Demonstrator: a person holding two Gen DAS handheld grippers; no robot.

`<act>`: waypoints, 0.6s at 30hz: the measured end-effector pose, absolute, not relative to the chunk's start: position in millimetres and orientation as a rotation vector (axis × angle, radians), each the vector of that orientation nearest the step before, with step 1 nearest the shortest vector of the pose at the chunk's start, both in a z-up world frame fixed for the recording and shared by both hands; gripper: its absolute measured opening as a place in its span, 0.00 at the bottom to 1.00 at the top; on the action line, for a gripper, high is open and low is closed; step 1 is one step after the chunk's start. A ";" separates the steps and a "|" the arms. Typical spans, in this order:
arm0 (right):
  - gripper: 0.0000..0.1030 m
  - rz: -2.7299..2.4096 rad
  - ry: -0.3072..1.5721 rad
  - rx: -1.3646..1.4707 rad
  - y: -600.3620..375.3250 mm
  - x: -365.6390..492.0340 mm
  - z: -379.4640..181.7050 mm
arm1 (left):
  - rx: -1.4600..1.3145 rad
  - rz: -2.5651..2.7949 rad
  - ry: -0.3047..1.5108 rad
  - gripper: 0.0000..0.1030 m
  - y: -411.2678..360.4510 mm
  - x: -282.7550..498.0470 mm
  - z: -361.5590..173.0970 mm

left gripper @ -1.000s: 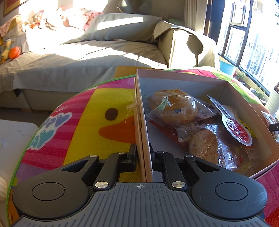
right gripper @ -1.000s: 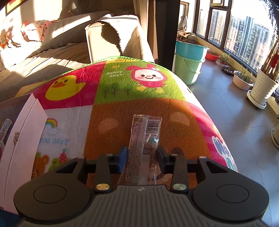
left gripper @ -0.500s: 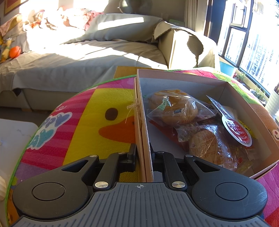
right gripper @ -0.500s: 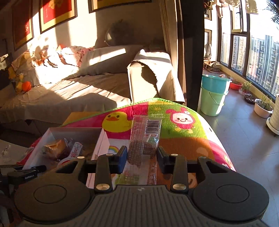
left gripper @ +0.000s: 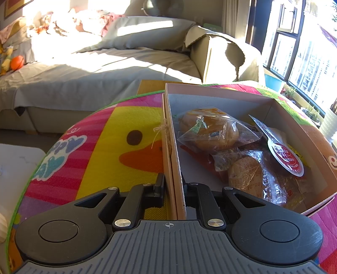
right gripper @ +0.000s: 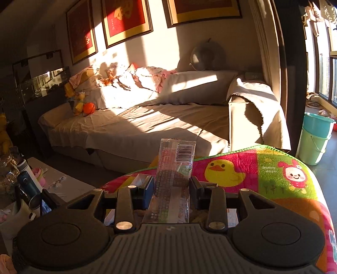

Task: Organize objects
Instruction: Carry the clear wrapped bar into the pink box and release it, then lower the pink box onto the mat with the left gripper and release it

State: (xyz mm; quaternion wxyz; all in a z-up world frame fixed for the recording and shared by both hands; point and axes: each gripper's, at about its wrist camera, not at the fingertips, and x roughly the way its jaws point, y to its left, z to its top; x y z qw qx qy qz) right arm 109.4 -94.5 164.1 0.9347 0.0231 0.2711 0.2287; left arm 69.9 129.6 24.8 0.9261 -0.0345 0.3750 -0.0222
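Left hand-held gripper (left gripper: 172, 187) is clamped narrow on the near side wall of the cardboard box (left gripper: 221, 92), one finger outside, one inside. Box sits open on the counter (left gripper: 101, 147), which is covered by a bright cartoon mat with a yellow duck. Inside the box: a wrapped bun (left gripper: 210, 130) toward the far end, a second wrapped pastry (left gripper: 252, 179) nearer, and a red-and-white sealed packet (left gripper: 282, 153) leaning against the right wall. Some flatter wrappers lie under these, too jumbled to identify. A bit of twine (left gripper: 160, 130) hangs off the box wall on the outside.

Right hand-held gripper (right gripper: 171, 185) holds a clear snack packet (right gripper: 174, 168) with a barcode, pads pressing its two sides, the packet standing up out of the fingers and lifted clear of the mat. From this view the counter's edge lies low and to the right, and the packet blocks part of it; the box is mostly hidden behind the gripper body.

Around: sofa (right gripper: 147, 118) with grey cover and rumpled cloths behind the counter, orange ball (right gripper: 88, 107) and soft toys on its left end. Framed red pictures (right gripper: 126, 19) on the wall. Stacked teal and green buckets (right gripper: 316, 139) by the window. Low side table (right gripper: 59, 183) on the left with bottles and clutter.
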 end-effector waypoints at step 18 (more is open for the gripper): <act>0.61 0.446 0.640 -0.043 -71.6 123.2 110.9 | -0.072 -0.048 0.769 0.13 130.1 69.6 24.1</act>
